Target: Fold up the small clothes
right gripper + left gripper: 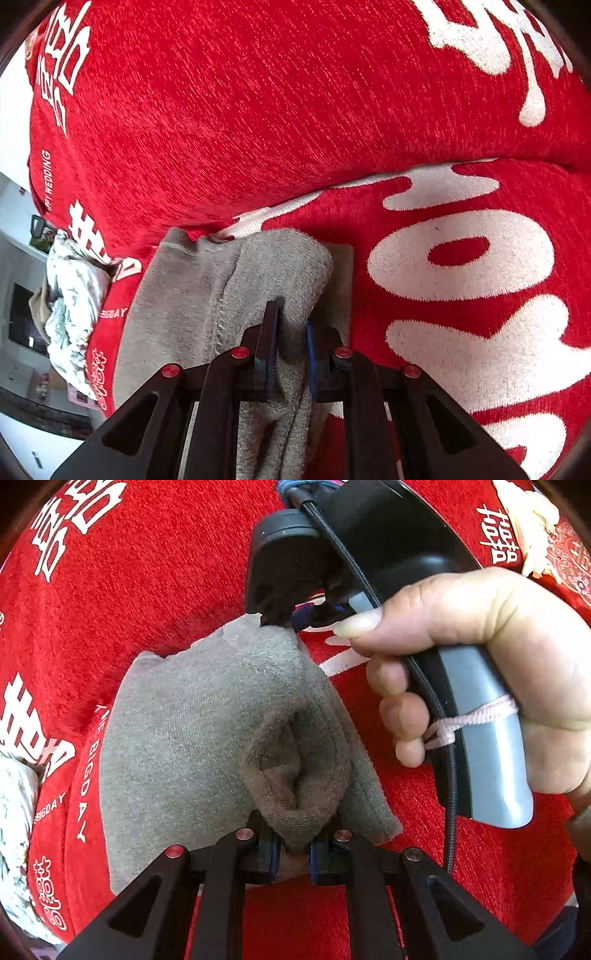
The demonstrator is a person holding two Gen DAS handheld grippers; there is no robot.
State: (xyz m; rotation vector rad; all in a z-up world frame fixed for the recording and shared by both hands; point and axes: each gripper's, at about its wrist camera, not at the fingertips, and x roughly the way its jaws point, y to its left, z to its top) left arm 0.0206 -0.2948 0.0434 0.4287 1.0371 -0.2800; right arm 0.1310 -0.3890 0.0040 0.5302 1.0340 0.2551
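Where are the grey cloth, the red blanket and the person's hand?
grey cloth (192,716), left wrist view, its flat middle.
red blanket (258,110), right wrist view, plain red area.
hand (498,657), left wrist view, its back.

A red blanket (155,590) with white lettering and double-happiness signs covers the whole surface under both tongs, with a crease running across it ahead of the right tongs. A grey garment (192,716) lies on it just ahead of the left tongs (291,853), and a crumpled pale cloth (70,306) sits at its edge, far left of the right tongs (290,363).
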